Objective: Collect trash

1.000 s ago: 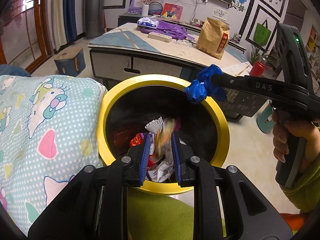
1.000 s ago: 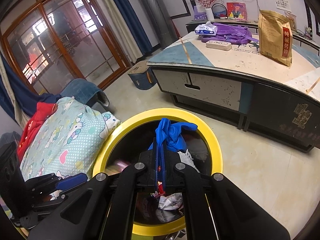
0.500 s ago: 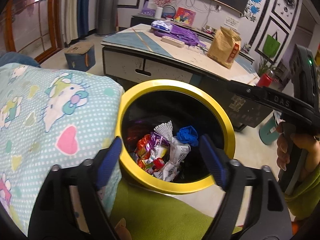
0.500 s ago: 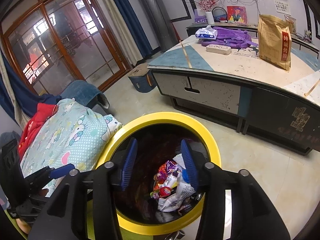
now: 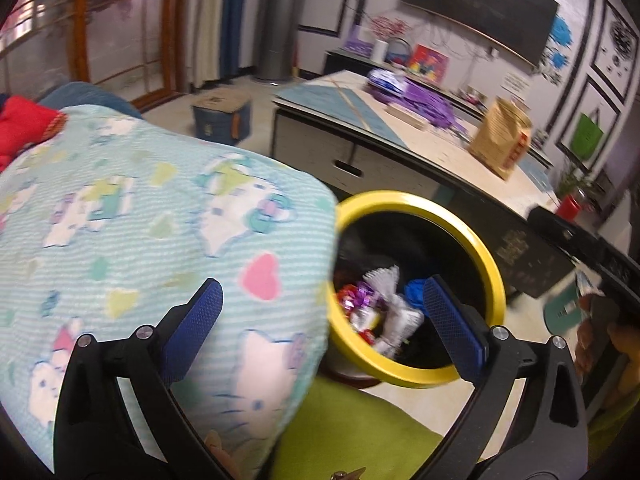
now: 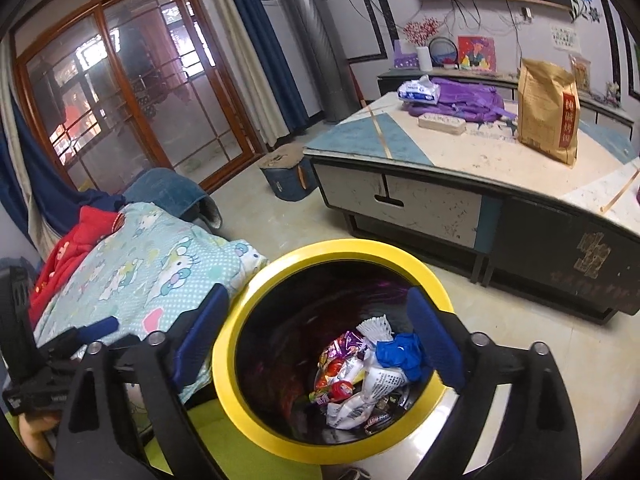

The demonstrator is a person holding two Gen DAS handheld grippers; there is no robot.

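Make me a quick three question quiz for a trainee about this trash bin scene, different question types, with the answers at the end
1. True or false: the right gripper is shut on the crumpled blue glove.
2. Where does the crumpled blue glove lie? A) on the pale table top B) inside the yellow-rimmed black trash bin C) on the cartoon-cat print blanket
3. Fill in: the left gripper is ____.

Key: 1 false; 2 B; 3 open

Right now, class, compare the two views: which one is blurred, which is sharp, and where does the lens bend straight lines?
Left wrist view: motion-blurred, smearing the blanket and bin. Right wrist view: sharp, wrappers legible; fisheye bows the door frame and table edge.
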